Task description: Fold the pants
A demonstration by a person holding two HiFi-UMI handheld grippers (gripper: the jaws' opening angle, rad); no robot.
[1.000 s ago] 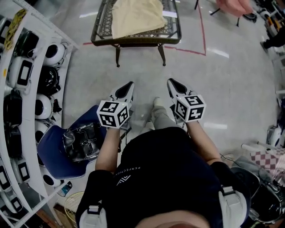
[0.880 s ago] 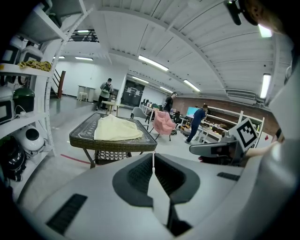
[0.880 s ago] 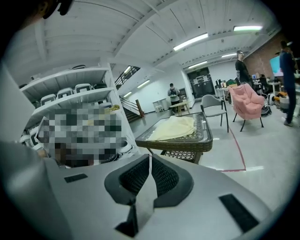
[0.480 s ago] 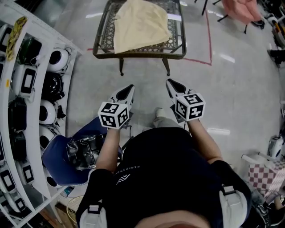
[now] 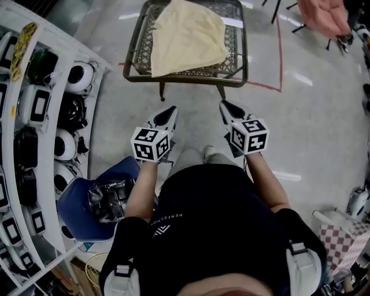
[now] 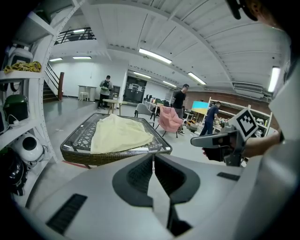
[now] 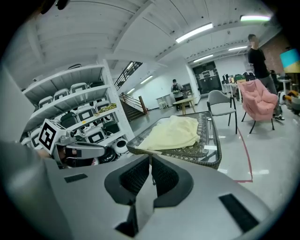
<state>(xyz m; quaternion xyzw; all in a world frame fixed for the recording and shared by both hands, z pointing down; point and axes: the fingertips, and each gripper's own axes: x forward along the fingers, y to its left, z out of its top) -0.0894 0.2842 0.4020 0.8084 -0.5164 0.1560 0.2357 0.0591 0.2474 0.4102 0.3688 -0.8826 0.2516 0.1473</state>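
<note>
Pale yellow pants (image 5: 186, 36) lie crumpled on a glass-topped wicker table (image 5: 239, 70) at the top of the head view. The same pants (image 6: 118, 133) show in the left gripper view and, as pants (image 7: 172, 131), in the right gripper view. My left gripper (image 5: 170, 110) is shut and empty, held over the floor just short of the table's near edge. To its right, level with it, my right gripper (image 5: 223, 105) is also shut with nothing between its jaws. Both point toward the table.
White shelving (image 5: 34, 104) with helmets and devices runs down the left. A blue chair (image 5: 78, 203) holding a silver bag (image 5: 110, 198) stands beside the person's left leg. A pink armchair (image 5: 324, 17) is at the far right; red tape (image 5: 277, 63) marks the floor. People stand far behind the table.
The table with the pants has come closer and lower in the head view as the person stepped toward it. Both grippers stay shut and side by side.
</note>
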